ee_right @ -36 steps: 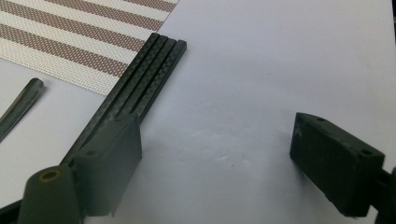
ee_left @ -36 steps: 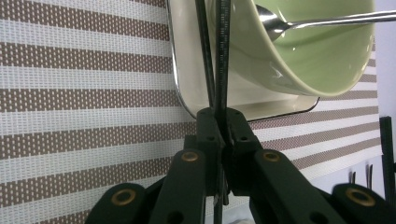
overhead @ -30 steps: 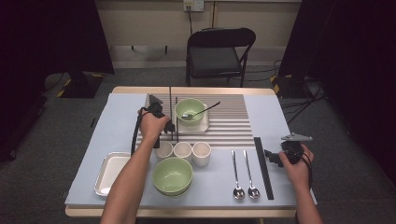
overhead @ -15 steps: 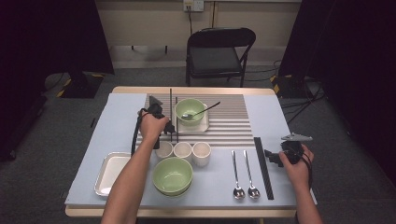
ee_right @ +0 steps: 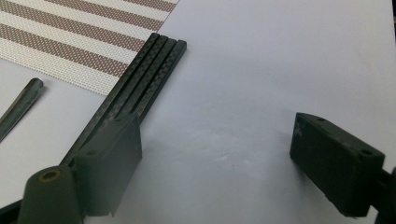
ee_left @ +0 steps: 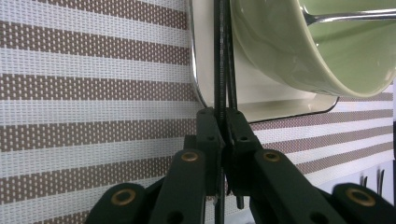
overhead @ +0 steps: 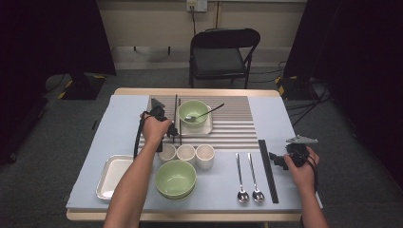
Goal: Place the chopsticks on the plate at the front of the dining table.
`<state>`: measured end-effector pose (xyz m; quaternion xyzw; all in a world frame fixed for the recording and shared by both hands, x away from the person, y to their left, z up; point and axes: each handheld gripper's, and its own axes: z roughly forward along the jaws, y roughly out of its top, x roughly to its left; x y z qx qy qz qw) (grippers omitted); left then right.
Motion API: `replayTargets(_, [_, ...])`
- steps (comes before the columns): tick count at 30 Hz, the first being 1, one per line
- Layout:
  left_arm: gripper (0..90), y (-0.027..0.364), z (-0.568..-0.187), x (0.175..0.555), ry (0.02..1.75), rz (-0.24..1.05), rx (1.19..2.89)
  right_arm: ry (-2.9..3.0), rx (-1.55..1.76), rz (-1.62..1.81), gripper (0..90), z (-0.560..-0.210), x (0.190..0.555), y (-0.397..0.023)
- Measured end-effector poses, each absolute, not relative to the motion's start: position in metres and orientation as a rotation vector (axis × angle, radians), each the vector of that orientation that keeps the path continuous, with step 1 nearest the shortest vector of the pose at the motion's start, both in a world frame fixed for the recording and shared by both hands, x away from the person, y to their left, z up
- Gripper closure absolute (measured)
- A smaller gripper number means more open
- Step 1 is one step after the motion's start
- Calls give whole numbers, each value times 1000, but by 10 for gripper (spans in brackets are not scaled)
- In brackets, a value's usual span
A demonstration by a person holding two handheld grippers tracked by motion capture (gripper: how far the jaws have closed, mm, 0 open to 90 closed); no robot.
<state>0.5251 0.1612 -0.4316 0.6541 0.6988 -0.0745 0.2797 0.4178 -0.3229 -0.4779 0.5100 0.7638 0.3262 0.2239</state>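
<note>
Nearest you, a green bowl (overhead: 176,179) sits at the front of the table (overhead: 218,194), with a steel tray (overhead: 110,175) to its left and two spoons (overhead: 249,177) to its right. Just right of the spoons lies a bundle of black chopsticks (overhead: 267,170), running front to back.

Your right gripper (overhead: 277,160) hangs beside that bundle at the table's right side. In the right gripper view its jaws stand wide apart with bare table between them, and one jaw rests just over the edge of the bundle (ee_right: 140,91) without pinching it.

Behind the front bowl, three small white cups (overhead: 186,154) stand in a row, touching or nearly so.

Past the cups, your left gripper (overhead: 172,131) reaches onto the striped mat (overhead: 235,126). In the left gripper view (ee_left: 223,122) its jaws are pressed nearly together, pinching a pair (ee_left: 223,60) of black chopsticks near their near end. From above, the pair (overhead: 177,107) runs straight away from you along the left edge of the white plate (overhead: 207,129), lying low over the mat; whether it touches the mat you cannot tell.

On that plate sits a second green bowl (overhead: 194,111), with a spoon (overhead: 205,113) resting in it, handle pointing to the right rear.

Beyond the table stands a black folding chair (overhead: 223,54).
</note>
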Motion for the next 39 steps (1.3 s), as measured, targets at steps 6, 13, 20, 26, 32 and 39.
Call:
replayTargets(6, [862,161,-433,525,1885,-215,1758,2110,1408,901,151,-478,418,-323])
replayTargets(13, [862,160,-435,526,1904,-209,1739,2108,1407,900,151,-478,418,-323])
replayTargets(20, [861,164,-434,525,1890,-226,1774,2110,1407,901,151,-478,418,-323])
replayTargets(26, [860,162,-435,525,1895,-210,1763,2110,1407,901,151,-478,418,-323])
replayTargets(32, [858,160,-436,525,1896,-211,1763,2109,1407,901,151,-478,418,-323])
replayTargets(39, [857,157,-437,526,1903,-200,1746,2109,1406,901,151,-478,418,-323])
